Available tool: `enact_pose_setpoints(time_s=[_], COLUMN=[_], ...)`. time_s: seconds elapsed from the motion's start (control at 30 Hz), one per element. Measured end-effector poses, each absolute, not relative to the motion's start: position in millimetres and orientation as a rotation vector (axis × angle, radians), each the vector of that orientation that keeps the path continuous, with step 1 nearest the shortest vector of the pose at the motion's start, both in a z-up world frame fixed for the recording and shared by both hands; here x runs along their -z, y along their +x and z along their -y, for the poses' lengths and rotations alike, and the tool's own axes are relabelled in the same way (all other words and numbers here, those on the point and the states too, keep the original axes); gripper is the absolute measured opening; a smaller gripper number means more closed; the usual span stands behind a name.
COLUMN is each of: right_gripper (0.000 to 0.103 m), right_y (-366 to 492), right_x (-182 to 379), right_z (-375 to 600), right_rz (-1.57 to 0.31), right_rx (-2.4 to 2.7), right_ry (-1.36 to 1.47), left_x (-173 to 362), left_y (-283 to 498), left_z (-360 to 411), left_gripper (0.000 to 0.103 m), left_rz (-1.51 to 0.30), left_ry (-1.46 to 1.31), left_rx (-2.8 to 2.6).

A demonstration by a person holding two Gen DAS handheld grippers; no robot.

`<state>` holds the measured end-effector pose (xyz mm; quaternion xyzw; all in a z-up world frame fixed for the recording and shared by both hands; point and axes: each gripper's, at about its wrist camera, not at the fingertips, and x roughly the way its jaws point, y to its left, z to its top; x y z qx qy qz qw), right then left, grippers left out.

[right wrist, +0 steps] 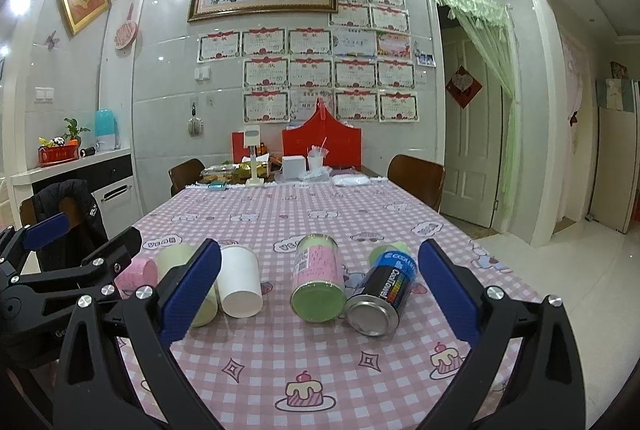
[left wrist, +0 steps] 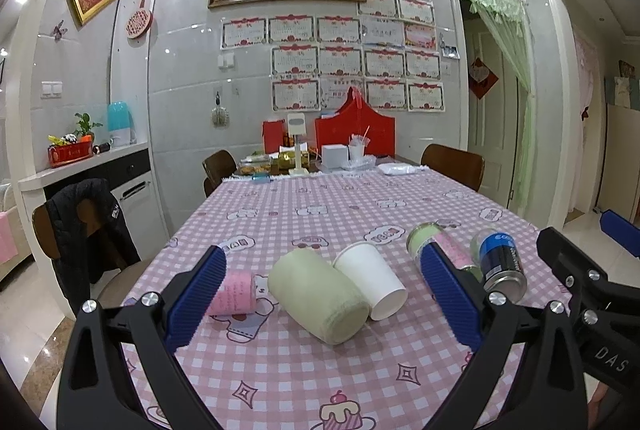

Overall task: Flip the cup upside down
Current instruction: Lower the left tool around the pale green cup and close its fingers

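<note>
A white paper cup [left wrist: 370,280] lies on its side on the pink checked tablecloth [left wrist: 320,362], base toward me, and also shows in the right wrist view [right wrist: 240,280]. A pale green cup [left wrist: 318,296] lies against its left side; it also shows in the right wrist view [right wrist: 176,260]. A pink cup [left wrist: 234,292] lies farther left. My left gripper [left wrist: 324,288] is open and empty, its fingers either side of the green and white cups. My right gripper [right wrist: 320,282] is open and empty, its fingers around a pink-labelled canister [right wrist: 318,278] and a dark can [right wrist: 384,292].
The canister [left wrist: 444,246] and the dark can [left wrist: 500,264] lie right of the white cup. The right gripper's body [left wrist: 592,290] sits close at the right. Boxes, a lamp and food crowd the table's far end [left wrist: 320,153]. Chairs stand around the table; one holds a black jacket [left wrist: 86,226].
</note>
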<state>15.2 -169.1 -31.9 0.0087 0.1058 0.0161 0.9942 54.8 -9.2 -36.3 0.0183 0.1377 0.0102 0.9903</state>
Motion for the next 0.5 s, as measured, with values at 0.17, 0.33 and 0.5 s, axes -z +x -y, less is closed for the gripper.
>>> enact_pose_setpoints(time_s=[0.17,0.33,0.5], right_gripper=[0.095,0.095,0.095], right_y=[28,44,59], right_x=[40,51,63], right_z=[173,179,189], right_rz=[-0.243,-0.285,-0.33], right_rx=[-0.037,-0.029,-0.008], right_ry=[0.017,0.02,0.035], left_x=[48,64,81], left_y=[74,98,120], left_z=[9,14,18], left_gripper=[0.096,0.096,0.096], left_rz=[-0.348,-0.431,-0.505], left_ry=[0.022,0.017,0.004], left_rx=[0.003,0.014,0.011])
